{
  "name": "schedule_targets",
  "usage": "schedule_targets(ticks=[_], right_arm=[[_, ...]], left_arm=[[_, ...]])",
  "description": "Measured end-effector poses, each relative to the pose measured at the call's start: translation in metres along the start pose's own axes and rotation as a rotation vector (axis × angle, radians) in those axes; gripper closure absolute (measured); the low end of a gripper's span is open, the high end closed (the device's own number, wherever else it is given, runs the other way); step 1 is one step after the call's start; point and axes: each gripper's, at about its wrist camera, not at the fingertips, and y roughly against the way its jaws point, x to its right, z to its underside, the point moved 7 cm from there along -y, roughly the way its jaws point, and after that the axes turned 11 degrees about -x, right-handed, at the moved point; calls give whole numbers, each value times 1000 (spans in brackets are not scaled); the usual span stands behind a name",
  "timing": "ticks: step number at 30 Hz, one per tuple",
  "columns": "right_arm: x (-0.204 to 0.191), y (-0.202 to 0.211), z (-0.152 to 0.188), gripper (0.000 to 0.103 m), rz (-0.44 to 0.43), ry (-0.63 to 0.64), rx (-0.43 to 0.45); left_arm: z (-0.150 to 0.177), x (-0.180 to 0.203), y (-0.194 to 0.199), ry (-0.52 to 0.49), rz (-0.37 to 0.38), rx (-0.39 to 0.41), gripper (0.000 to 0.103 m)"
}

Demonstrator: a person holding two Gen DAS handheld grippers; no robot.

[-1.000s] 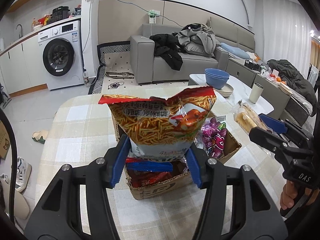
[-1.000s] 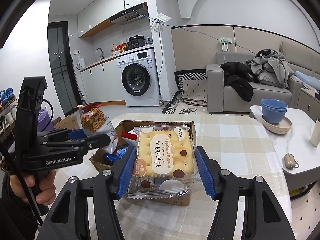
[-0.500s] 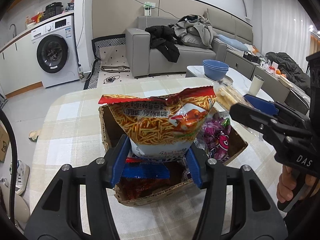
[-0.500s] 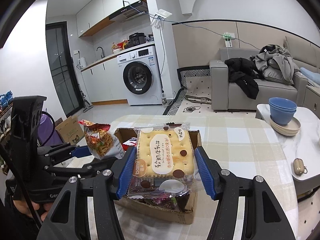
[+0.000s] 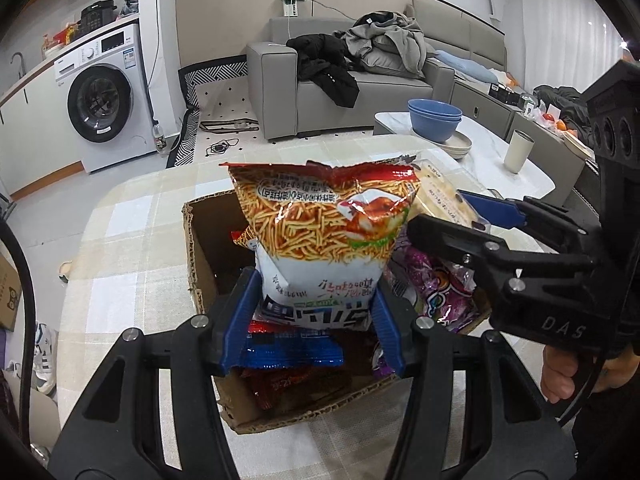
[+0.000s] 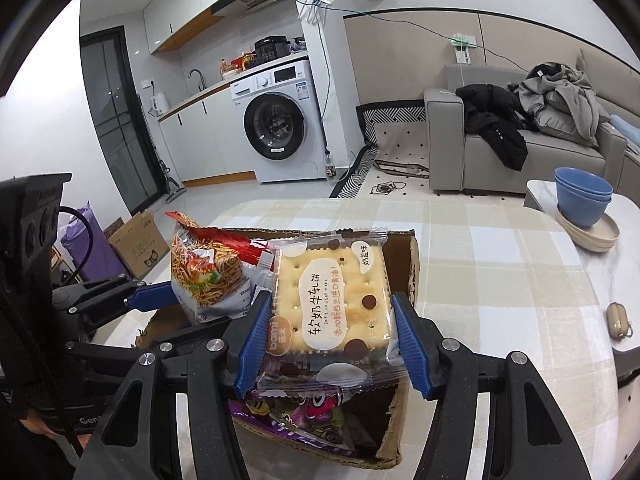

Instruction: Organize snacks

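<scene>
Left wrist view: the left tool [image 5: 316, 320], partly closed on one noodle bag [image 5: 324, 232], has dropped closer over the box [image 5: 200, 264] below it, ready to release. Right wrist view: the right tool [image 6: 326, 344] likewise clamps one biscuit pack [image 6: 332, 304] above that single box.

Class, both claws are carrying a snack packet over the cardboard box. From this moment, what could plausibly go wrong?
1. The left claw pinches only the bottom edge of the noodle snack bag, so the tall bag could tip or slip.
2. The cracker packet in the right claw sits very close beside that bag; they may collide over the cardboard box.
3. The box already holds packets, so new ones may sit proud.
</scene>
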Motion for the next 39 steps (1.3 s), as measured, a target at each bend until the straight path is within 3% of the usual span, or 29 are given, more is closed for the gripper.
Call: schedule_targets(ticks=[7,11,16,25,28,39], right_arm=[[-1,6,1,42,-1,26,14],[4,17,1,27,-21,10,35],[8,32,2,17,0,6,70],[4,46,17,2,27,51,69],[1,53,22,1,17,55,96],[-14,81,61,0,4,74,201]], left_arm=[[-3,-2,-12,10,16,-29,47],[-1,-3,-15,12,13,-36,39],[3,-7,-9,20,2,-26,26],[25,-7,19,20,6,17,19],[38,-10,33,29,6,44,1],[94,-21,85,66,1,162,1]])
